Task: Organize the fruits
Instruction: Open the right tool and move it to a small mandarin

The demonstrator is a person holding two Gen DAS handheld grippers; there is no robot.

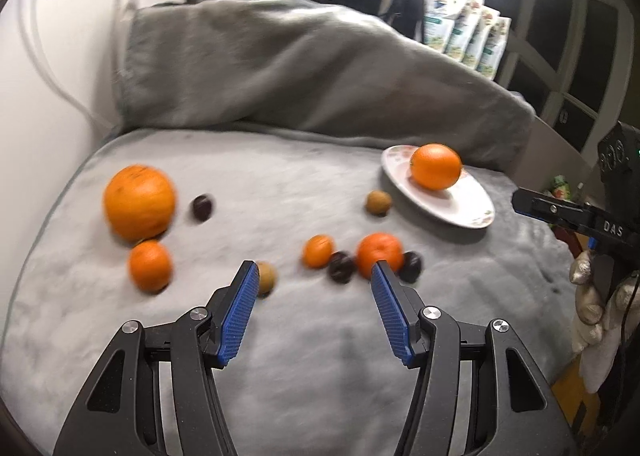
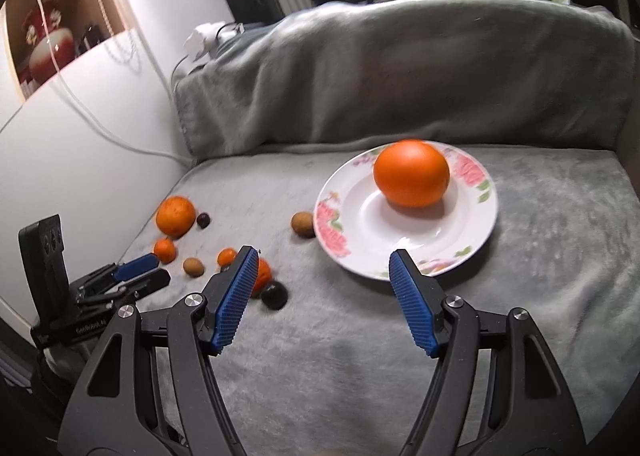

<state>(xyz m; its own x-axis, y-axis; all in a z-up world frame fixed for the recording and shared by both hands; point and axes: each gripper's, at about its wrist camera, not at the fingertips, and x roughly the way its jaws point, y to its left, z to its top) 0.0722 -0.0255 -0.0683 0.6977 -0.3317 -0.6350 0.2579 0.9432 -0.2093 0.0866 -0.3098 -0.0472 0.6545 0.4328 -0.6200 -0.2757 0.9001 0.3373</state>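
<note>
Grey fleece blanket [image 2: 400, 336] everywhere; one orange [image 2: 411, 173] sits on my floral plate [image 2: 404, 232]. Both my left gripper [image 1: 314, 274] and right gripper [image 2: 324, 262] hang open, holding nothing.

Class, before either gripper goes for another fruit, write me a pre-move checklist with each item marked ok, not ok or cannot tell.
1. Left gripper open and empty: ok.
2. Right gripper open and empty: ok.
3. Plate has free room beside its orange: ok.
4. All fruit on the plate: not ok; the large orange, small oranges, dark fruits and brown fruits lie on the grey blanket.
5. Mandarin free to grasp: not ok; dark fruits sit close on both sides.
6. Fruit firmness: cannot tell.
</note>
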